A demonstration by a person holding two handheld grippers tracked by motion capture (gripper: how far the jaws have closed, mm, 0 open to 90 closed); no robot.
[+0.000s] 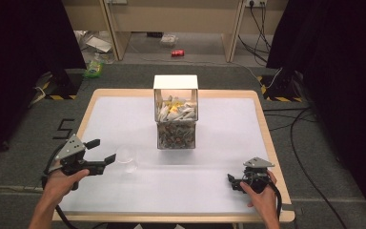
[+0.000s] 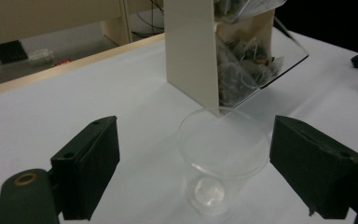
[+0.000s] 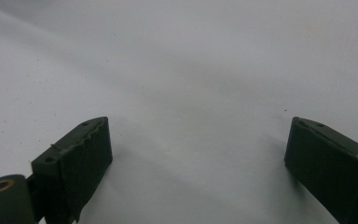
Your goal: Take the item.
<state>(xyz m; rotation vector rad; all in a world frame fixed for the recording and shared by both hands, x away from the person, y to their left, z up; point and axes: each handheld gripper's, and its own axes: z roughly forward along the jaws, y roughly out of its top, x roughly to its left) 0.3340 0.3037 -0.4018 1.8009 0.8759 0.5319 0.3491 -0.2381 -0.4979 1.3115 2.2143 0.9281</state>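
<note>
A clear plastic cup (image 1: 127,159) stands upright and empty on the white table (image 1: 219,143), left of centre. My left gripper (image 1: 102,151) is open just left of it, with nothing between its jaws. In the left gripper view the cup (image 2: 222,158) sits ahead between the wide-spread jaws of the left gripper (image 2: 193,170), touching neither. Behind it stands a white box dispenser (image 1: 175,112) with a clear front, full of small packets (image 2: 242,60). My right gripper (image 1: 230,181) rests low at the table's front right, open over bare tabletop (image 3: 200,93).
The table has a wooden rim (image 1: 267,133). Beyond it are grey floor, wooden furniture legs (image 1: 116,33), a red can (image 1: 177,53) and cables (image 1: 300,143). Black curtains hang at both sides.
</note>
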